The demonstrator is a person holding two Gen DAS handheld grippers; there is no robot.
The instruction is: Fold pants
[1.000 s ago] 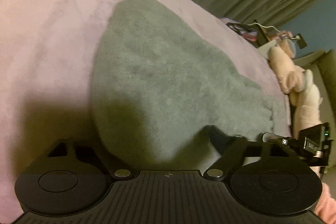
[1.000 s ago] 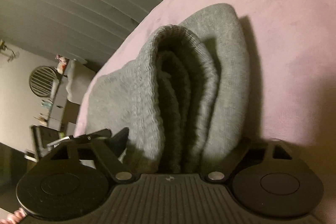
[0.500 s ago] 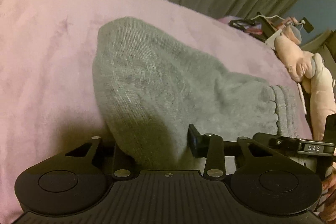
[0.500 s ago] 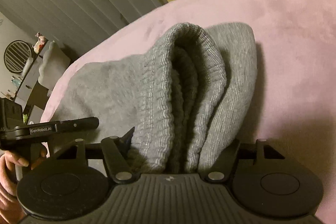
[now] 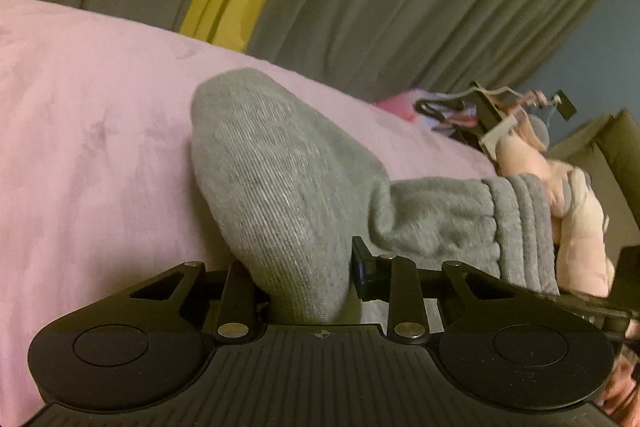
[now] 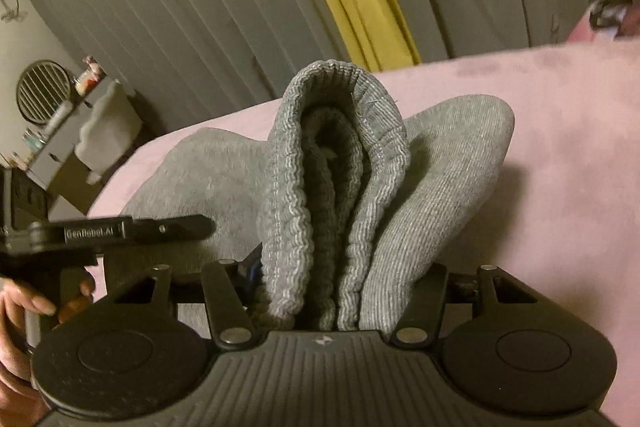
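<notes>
left gripper (image 5: 304,279) was closing, pinching pants (image 5: 288,195) | right gripper (image 6: 340,291) closing too, squeezing the waistband (image 6: 336,163) | all over a pink blanket (image 5: 88,155)

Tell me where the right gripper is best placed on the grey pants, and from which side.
On the ribbed waistband, from its open end. The layers there stand stacked edge-up in one thick bundle, so the right gripper, its jaws closing across it, catches every layer together.
</notes>
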